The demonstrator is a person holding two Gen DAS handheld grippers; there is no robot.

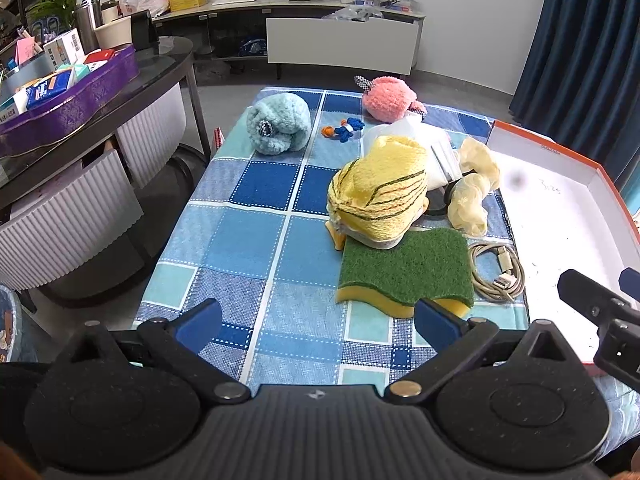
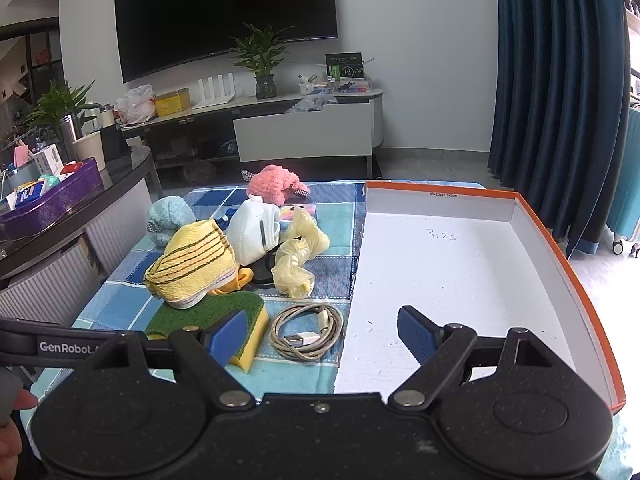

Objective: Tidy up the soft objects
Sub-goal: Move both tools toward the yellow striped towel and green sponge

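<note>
— Two grippers, both with nothing in them. I have the left gripper [image 1: 316, 320] spread wide over the checked cloth [image 1: 248, 240], and the right gripper [image 2: 322, 332] just as wide at the near edge of the box [image 2: 568, 280].

— Where do the soft things lie from there?

— One green-and-yellow sponge [image 1: 404, 272] sits just ahead of my left gripper's right finger, and in the right wrist view my right gripper's left pad overlaps it. One yellow striped towel [image 1: 380, 192] rests on the sponge's far edge.

— And the rest?

— One white mask [image 2: 256, 232] behind the towel, one pair of crumpled yellowish gloves [image 2: 298, 256] beside it, one light-blue plush [image 1: 278, 124], one pink plush [image 1: 388, 98] at the far edge, one small blue toy [image 1: 346, 129] between them. One coiled cable [image 2: 306, 332] lies between the sponge and the box.
</note>
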